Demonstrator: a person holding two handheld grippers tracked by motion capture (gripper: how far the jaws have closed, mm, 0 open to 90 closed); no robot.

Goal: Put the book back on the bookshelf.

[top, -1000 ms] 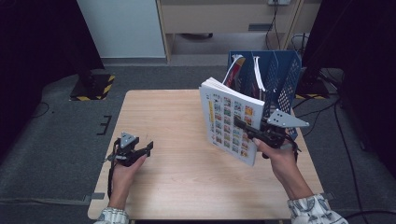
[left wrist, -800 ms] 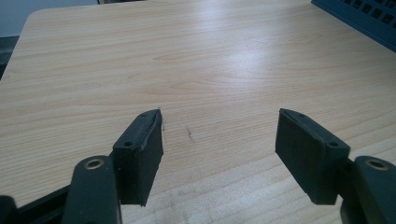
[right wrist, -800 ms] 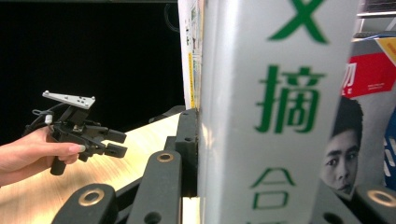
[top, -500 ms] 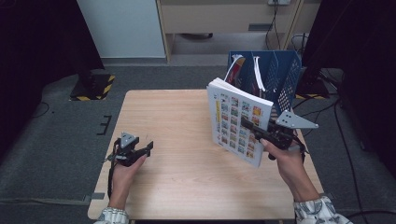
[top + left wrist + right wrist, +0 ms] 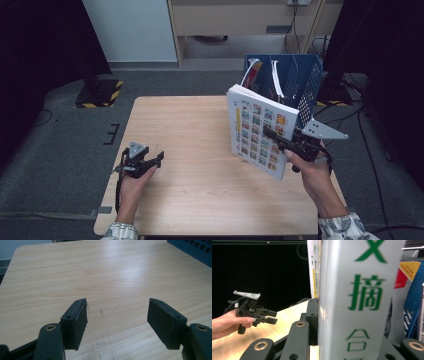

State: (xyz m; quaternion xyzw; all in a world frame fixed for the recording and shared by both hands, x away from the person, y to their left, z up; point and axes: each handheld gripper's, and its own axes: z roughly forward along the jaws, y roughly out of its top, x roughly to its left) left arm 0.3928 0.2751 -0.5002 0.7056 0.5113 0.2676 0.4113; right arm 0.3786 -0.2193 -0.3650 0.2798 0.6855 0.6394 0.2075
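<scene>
A thick book point(image 5: 255, 127) with a white cover full of small coloured pictures stands upright above the table's right side, just in front of the blue file rack point(image 5: 305, 80). My right gripper point(image 5: 267, 132) is shut on its lower edge. In the right gripper view the book's spine point(image 5: 362, 290) with green characters sits between the jaws of the right gripper point(image 5: 352, 337). My left gripper point(image 5: 157, 159) hovers low over the wooden table point(image 5: 200, 130) near its front left. In the left gripper view the left gripper point(image 5: 117, 315) is open over bare wood.
The blue rack holds a few upright books and papers, among them a red and yellow one point(image 5: 404, 272). A corner of the rack point(image 5: 197, 250) lies far right of the left gripper. The other hand's gripper point(image 5: 265, 315) shows at the table's far side. Dark floor surrounds the table.
The right gripper has carried the book slightly to the right, closer to the rack. The left hand has stayed put.
</scene>
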